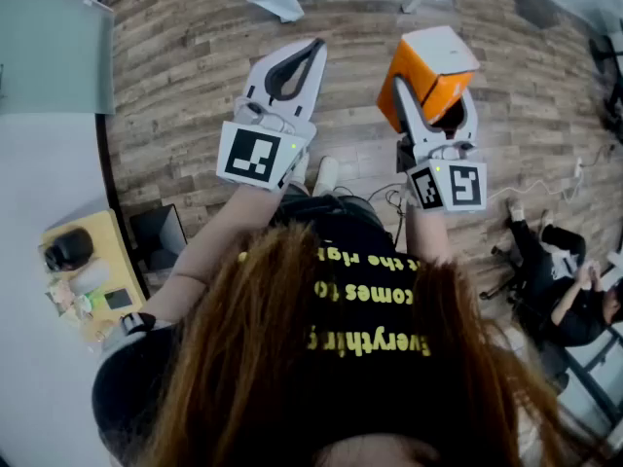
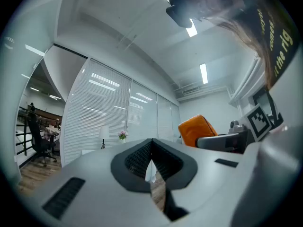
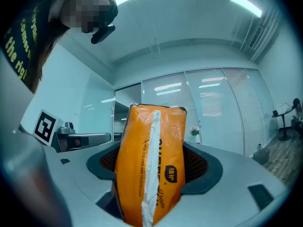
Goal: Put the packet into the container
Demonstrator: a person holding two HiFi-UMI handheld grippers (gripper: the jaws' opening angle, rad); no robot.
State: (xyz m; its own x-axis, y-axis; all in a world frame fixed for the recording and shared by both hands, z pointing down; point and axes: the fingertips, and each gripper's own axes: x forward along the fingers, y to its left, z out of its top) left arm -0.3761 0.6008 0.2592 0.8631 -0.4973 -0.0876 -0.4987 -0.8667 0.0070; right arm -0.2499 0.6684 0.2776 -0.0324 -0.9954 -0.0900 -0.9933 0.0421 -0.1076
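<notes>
I've got R gripper [image 1: 435,115] fingers wide, clamping packet [image 3: 150,164] at 1 o'clock for carrying; L gripper [image 1: 313,49] fingers together, empty.

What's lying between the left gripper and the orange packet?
Nothing but wood-plank floor. In the head view, the stretch from the left gripper across to the orange packet is bare.

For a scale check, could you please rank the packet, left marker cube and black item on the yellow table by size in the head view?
1. packet
2. left marker cube
3. black item, though farther off
</notes>
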